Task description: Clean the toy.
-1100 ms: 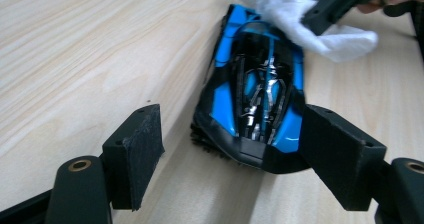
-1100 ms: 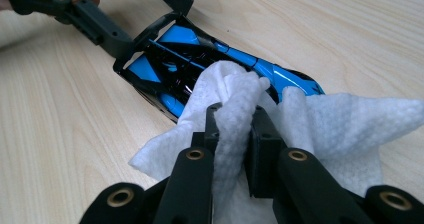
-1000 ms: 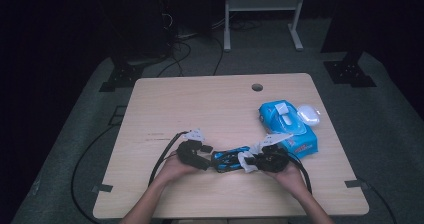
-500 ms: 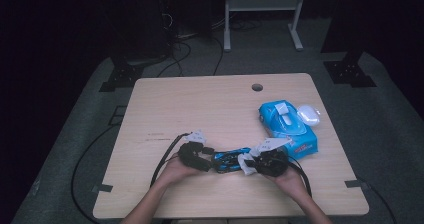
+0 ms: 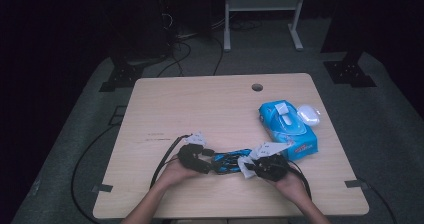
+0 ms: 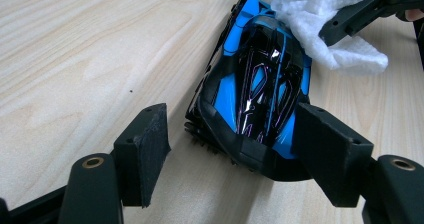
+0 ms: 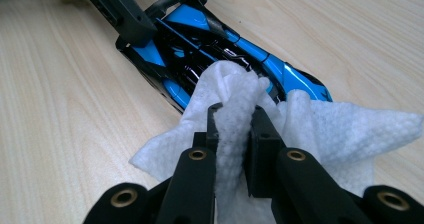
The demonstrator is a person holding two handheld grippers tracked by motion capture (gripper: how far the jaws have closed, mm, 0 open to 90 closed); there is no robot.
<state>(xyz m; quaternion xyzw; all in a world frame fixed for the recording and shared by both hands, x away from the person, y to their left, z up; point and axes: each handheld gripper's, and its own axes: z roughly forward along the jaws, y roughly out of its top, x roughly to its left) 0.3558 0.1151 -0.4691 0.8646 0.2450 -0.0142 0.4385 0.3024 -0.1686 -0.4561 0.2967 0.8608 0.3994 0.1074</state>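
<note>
a dim lab or studio is indicated: black surroundings, stand bases [image 5: 120, 77], cables [image 5: 185, 46] on grey carpet, one wooden desk [image 5: 210, 109].

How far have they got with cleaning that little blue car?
Done: a wipe is out of the blue pack. In hand: the right gripper pinches it against the toy car; the left gripper straddles the car's end. Left: how much remains to wipe is unclear.

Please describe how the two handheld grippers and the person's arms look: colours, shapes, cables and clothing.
Both the left gripper and the right gripper are black, with two blocky jaws on arms fastened by brass-coloured rivets. From above, each carries a pale grey three-cornered plate, and a black cable trails from each across the wooden table. No sleeves are visible on the forearms.
</note>
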